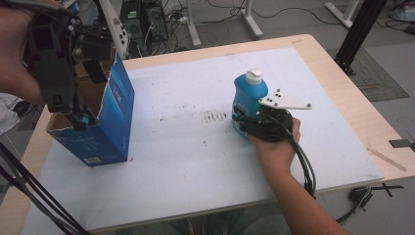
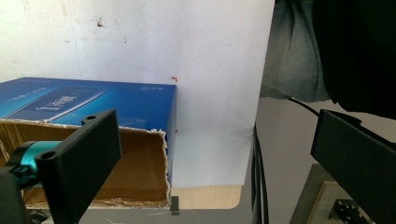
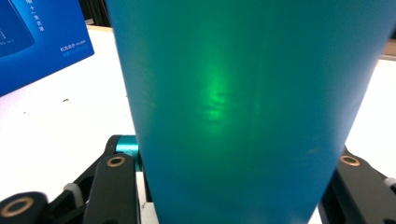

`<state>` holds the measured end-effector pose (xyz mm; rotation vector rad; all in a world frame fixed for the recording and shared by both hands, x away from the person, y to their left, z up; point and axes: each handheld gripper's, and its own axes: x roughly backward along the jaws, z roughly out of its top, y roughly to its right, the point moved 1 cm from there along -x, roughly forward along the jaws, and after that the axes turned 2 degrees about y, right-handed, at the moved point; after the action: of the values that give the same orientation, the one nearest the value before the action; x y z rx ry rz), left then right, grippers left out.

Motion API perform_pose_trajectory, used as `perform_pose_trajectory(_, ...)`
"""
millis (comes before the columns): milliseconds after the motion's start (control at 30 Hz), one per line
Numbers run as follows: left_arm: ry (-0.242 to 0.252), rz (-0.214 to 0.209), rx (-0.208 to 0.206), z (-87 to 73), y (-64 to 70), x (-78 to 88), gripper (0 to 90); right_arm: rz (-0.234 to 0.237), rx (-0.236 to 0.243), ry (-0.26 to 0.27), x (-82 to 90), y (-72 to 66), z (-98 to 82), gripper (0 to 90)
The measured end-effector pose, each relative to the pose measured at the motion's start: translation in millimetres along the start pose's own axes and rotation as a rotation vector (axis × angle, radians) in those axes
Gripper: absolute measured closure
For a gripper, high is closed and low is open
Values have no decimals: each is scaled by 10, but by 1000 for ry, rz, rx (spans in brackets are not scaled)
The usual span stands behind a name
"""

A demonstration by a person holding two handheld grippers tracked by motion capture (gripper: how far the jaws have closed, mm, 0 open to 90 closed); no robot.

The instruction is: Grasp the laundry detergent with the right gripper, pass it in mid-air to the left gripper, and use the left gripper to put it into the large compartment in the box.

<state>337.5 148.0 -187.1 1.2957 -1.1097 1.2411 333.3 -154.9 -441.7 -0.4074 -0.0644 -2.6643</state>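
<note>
In the right gripper view, the blue plastic bottle is running off the top and bottom edges, so we are missing its cap and base, and it is covering the jaw pads. In the high view, the right gripper is hiding the bottle's lower part. The small white print on the blue cardboard box is staying too small for us to read.

I see even, soft daylight on the white table mat, faint shadows, a green glare spot on the teal plastic bottle filling my close, blurred right gripper view, dark underexposed corner in the left gripper view.
</note>
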Motion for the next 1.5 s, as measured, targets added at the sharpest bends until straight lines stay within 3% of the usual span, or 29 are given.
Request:
perform_pose_trajectory(333, -3, 0, -3, 20, 13, 1, 17, 45, 3, -10, 13, 35, 13, 468)
perform_pose_trajectory(500, -1, 1, -3, 35, 15, 8, 17, 75, 30, -7, 46, 18, 47, 468)
perform_pose_trajectory(800, 6, 9, -17, 139, 30, 39, 17, 173, 83, 12, 160, 10, 315, 468)
perform_pose_trajectory(1033, 7, 14, -36, 256, 39, 42, 17, 314, 127, 4, 242, 3, 574, 467)
perform_pose_trajectory(1067, 5, 15, -42, 275, 38, 45, 17, 342, 135, 1, 249, 5, 602, 467)
perform_pose_trajectory(1100, 10, 21, -46, 315, 40, 52, 17, 403, 151, -4, 260, -3, 639, 466)
perform_pose_trajectory(1133, 10, 21, -46, 315, 40, 52, 17, 403, 151, -4, 260, -3, 639, 466)
perform_pose_trajectory(1200, 14, 22, -55, 358, 40, 56, 17, 461, 177, -8, 266, -16, 658, 466)
perform_pose_trajectory(1233, 14, 21, -59, 382, 41, 56, 17, 513, 204, -19, 269, -45, 667, 466)
perform_pose_trajectory(1267, 14, 23, -64, 408, 42, 56, 17, 513, 204, -19, 269, -45, 667, 466)
perform_pose_trajectory(1500, 14, 22, -97, 601, 53, -13, 17, 692, 257, -42, 241, -183, 635, 466)
